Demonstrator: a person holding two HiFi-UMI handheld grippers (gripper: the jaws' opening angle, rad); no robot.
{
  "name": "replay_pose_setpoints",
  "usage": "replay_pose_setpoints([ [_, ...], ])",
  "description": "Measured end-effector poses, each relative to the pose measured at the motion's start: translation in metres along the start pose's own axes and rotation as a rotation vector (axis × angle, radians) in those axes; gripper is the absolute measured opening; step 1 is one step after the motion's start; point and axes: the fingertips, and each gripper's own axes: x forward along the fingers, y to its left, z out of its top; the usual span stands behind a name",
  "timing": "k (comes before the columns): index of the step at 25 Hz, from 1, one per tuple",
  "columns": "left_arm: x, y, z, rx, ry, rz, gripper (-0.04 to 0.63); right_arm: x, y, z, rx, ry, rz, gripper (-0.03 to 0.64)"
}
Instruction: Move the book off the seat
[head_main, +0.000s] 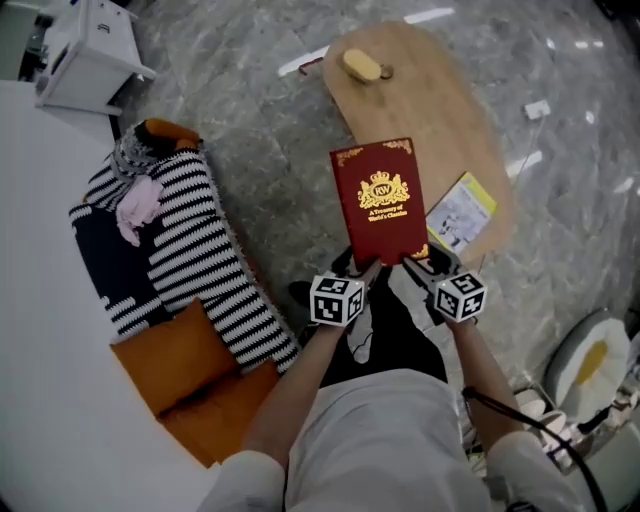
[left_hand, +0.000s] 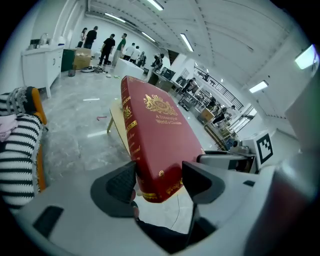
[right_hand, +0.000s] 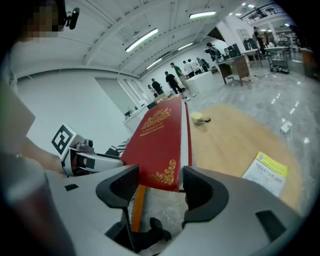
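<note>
Both hand-held grippers are up front here, sharing one load. The left hand-held gripper (left_hand: 159, 182) is clamped on the spine-side bottom corner of the red hardcover book (head_main: 379, 200). The right hand-held gripper (right_hand: 160, 184) is pinched on the other bottom corner, across the cover and the page block.

My read on the double grip: it looks like a thick, heavy hardcover. One clamp at a corner would let it twist or flop open. Two clamps on the bottom edge keep it shut and steady, cover facing up.

As for where it is, the book is in the air, its far end over the near edge of the wooden worktop (head_main: 420, 110), touching nothing but the jaws. The seat, a couch with a striped throw (head_main: 190, 250) and an orange cushion (head_main: 175, 355), is left of the worktop with a strip of marble floor between them. So the book is already clear of it.

On the worktop, a yellow booklet (head_main: 462, 212) lies at the right side and partly under the book's right edge. A small yellowish thing (head_main: 362, 66) sits at the far end, can't tell what it is. The middle looks bare, so I'd guess the book gets set down there, though the booklet could get pinned under it.
</note>
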Motion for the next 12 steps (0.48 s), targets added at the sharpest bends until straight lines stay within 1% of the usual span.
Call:
replay_pose_setpoints([
  [6,0.048,-0.012,-0.015,0.097,0.092,-0.053,0.282,-0.008,-0.042,-0.030,0.086,-0.041,-0.075,0.291],
  [12,0.117,-0.045,-0.046,0.187,0.186,-0.098,0.284,-0.032,-0.108,-0.076,0.175,-0.061,-0.140,0.291],
])
